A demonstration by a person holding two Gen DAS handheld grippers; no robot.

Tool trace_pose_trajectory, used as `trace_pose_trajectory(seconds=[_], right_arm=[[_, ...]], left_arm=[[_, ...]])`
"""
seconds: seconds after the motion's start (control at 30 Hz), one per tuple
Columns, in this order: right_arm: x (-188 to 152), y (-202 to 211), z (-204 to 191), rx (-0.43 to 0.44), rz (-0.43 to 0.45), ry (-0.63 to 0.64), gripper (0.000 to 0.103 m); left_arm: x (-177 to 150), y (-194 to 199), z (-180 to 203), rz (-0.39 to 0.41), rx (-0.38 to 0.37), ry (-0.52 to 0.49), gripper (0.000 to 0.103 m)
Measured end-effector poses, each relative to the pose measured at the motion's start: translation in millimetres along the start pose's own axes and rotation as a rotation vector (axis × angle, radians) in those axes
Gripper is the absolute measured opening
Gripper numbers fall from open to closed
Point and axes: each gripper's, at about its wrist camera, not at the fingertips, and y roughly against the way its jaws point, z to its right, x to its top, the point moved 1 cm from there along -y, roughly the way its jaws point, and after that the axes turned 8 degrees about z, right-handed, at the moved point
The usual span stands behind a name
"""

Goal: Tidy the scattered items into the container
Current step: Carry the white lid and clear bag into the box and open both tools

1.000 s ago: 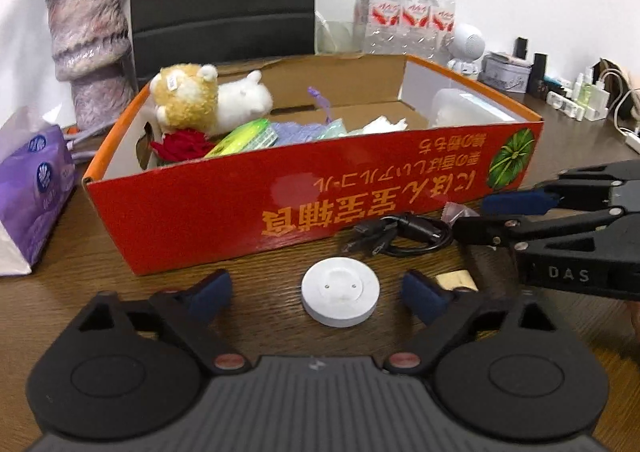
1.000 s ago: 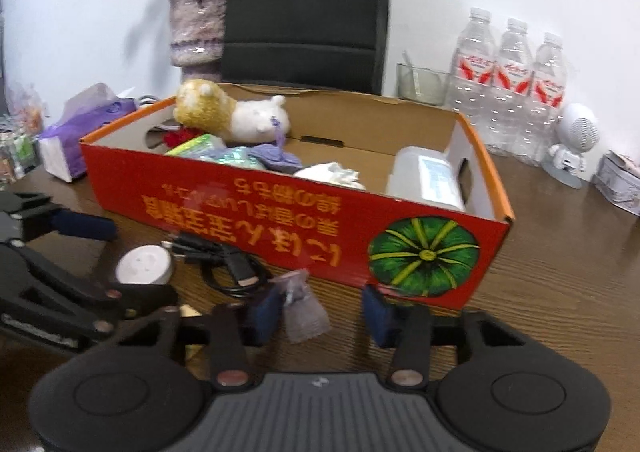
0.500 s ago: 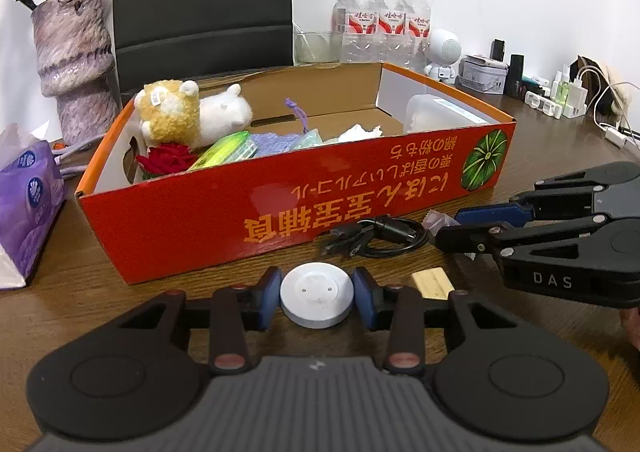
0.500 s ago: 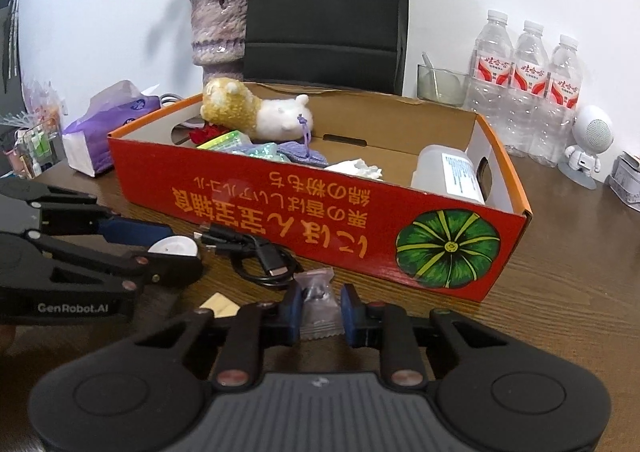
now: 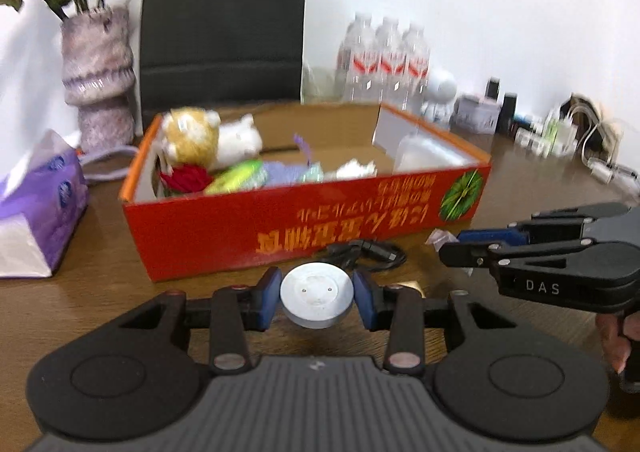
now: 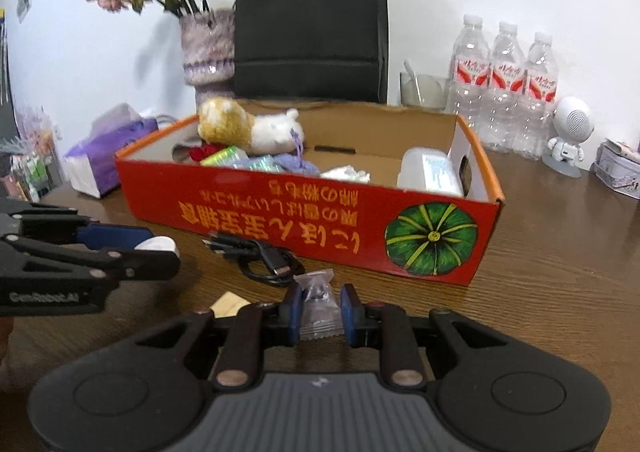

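My left gripper (image 5: pixel 317 300) is shut on a white round disc (image 5: pixel 316 301) and holds it lifted above the table, in front of the red cardboard box (image 5: pixel 280 228). My right gripper (image 6: pixel 319 310) is shut on a small clear plastic packet (image 6: pixel 317 306), also lifted, near the box's front wall (image 6: pixel 320 228). A black cable (image 6: pixel 260 258) and a small tan card (image 6: pixel 226 304) lie on the table in front of the box. The box holds a plush toy (image 6: pixel 248 128), a white plastic container (image 6: pixel 430 172) and several small items.
A purple tissue pack (image 5: pixel 36 208) lies left of the box. A vase (image 5: pixel 100 80) with dried flowers, a black paper bag (image 5: pixel 224 32), three water bottles (image 6: pixel 504 88) and a white robot figure (image 6: pixel 570 136) stand behind. Small clutter (image 5: pixel 560 136) sits far right.
Both grippers shut on their items, the left on the disc and the right on the packet, then rose and drew back from the table with them.
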Motion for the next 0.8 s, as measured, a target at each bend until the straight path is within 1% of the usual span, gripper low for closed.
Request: trace_pose_trajectory(seconds=[0.13, 0.23, 0.33, 0.4, 0.47, 0.57, 0.63, 0.7, 0.73, 0.77, 0.8], right_arm=[[12.0, 22.6, -0.6, 0.004, 0.073, -0.012, 0.019], [28.6, 32.2, 1.5, 0.004, 0.128, -0.022, 0.019], [48.4, 32.5, 5.9, -0.010, 0.176, -0.034, 0.019], [61.5, 27.6, 8.0, -0.016, 0.205, -0.044, 0.019], [72.5, 17.9, 11.2, -0.026, 0.213, -0.067, 0.019], [84.9, -0.9, 14.6, -0.044, 0.212, -0.101, 0.019], [90.6, -17.4, 15.3, -0.065, 0.198, -0.106, 0.019], [93.0, -33.8, 16.2, -0.085, 0.180, -0.113, 0.019], [93.6, -43.1, 16.9, -0.087, 0.164, -0.124, 0.019], [93.9, -50.8, 17.1, -0.091, 0.148, -0.132, 0.019], [93.8, -57.9, 16.9, -0.097, 0.134, -0.135, 0.019]], left_arm=[[16.5, 19.2, -1.9, 0.066, -0.005, 0.022, 0.040], [36.3, 20.9, -3.4, 0.116, -0.005, 0.031, 0.040], [58.2, 18.0, -5.9, 0.178, -0.009, 0.061, 0.040], [72.0, 11.3, -9.5, 0.216, 0.006, 0.100, 0.040], [82.6, 2.7, -14.5, 0.243, 0.020, 0.150, 0.040], [94.1, -17.2, -21.6, 0.250, 0.054, 0.191, 0.040], [97.1, -33.4, -25.2, 0.231, 0.089, 0.193, 0.040], [95.4, -51.2, -25.9, 0.192, 0.135, 0.169, 0.040], [93.1, -59.8, -25.0, 0.169, 0.163, 0.136, 0.040], [89.8, -66.5, -23.4, 0.149, 0.181, 0.109, 0.040], [86.1, -72.1, -23.2, 0.129, 0.184, 0.096, 0.040]])
